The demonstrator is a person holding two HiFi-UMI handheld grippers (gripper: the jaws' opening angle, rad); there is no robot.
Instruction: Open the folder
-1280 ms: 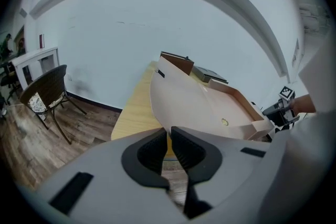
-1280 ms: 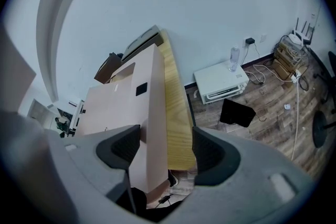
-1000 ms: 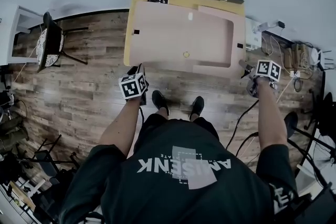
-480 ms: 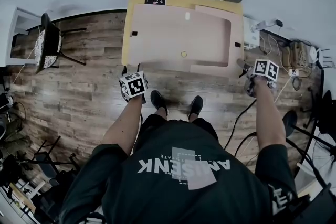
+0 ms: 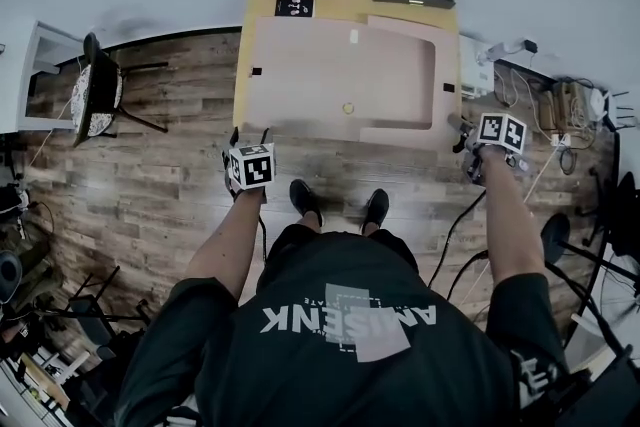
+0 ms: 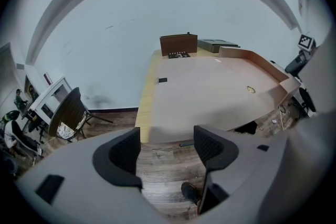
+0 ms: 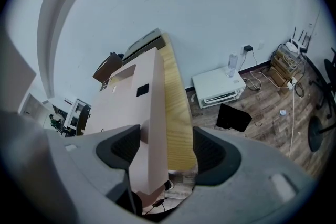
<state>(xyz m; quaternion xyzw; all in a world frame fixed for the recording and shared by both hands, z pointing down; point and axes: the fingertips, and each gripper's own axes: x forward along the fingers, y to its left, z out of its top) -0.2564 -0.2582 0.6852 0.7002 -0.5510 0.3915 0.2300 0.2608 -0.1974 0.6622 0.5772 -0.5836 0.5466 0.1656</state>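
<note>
Folder (image 5: 340, 85), broad and pink, lies on the yellow tabletop (image 5: 352, 3), just ahead of both tongs and filling the space between them. The left tongs (image 6: 166, 137) hang off the near left corner, apart from the folder. Their jaws have just been opening and now stand wide, with only floor showing between them. The right tongs (image 7: 165, 147) sit at the near right corner, jaws also wide. In the right gripper view the folder's right edge runs up between the pads, close against the left pad, with bare tabletop showing before the right pad, so it looks straddled rather than pinched. From the left gripper view that right side seems turned up a little, while the rest of the folder lies flat.

I judge the step in hand to be taking hold of the cover at the right edge, with the opening itself hardly begun. The next move likely calls for the right tongs to close on that thin edge, catching the top leaf alone, then to swing it up and over. Meanwhile the left tongs, now free, could come in to steady the lower leaf so the whole folder does not slide
</note>
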